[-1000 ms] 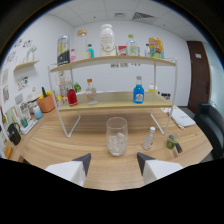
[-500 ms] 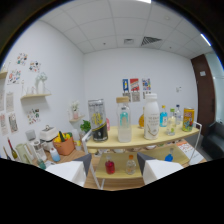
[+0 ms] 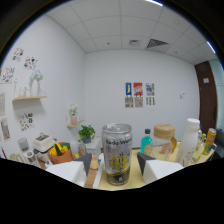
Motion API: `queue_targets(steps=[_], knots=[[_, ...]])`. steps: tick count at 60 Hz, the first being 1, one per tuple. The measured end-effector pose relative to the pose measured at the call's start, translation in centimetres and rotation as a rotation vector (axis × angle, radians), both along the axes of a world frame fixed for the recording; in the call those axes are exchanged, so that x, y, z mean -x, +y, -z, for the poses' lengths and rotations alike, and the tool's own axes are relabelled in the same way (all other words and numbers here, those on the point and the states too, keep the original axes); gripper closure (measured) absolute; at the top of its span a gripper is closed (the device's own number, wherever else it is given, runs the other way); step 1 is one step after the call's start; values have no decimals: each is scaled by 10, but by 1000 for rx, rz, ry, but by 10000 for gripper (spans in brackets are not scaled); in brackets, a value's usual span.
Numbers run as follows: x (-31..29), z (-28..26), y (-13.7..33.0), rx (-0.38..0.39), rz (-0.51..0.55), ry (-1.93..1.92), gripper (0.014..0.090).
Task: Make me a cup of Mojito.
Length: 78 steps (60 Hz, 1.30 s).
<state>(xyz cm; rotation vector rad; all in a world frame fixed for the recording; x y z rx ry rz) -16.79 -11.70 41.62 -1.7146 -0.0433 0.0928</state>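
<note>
Gripper view: spread gripper [image 3: 116,161] fingers flank a soda can [image 3: 116,154], gaps visible.

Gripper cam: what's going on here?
A person's handheld gripper is lined up on a soda-water can on the top shelf. The can stands upright between the two open fingers, resting on the shelf, not yet clamped. Beyond it, to its right, stand a green bottle, a tan-lidded jar and a white bottle; a potted plant sits to its left. For the Mojito, nothing appears picked up at this moment.
</note>
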Motion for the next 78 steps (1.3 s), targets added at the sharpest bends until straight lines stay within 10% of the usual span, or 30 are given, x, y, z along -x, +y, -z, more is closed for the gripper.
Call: queue_targets(steps=[6,15,56,78], knots=[[0,2,16,2,12,-16,242],[-10,-2,27,-18,54,-47,512],[-23,-37,-68,-123,-103,27,549],[-92,137,-110,78,-29,36,550]])
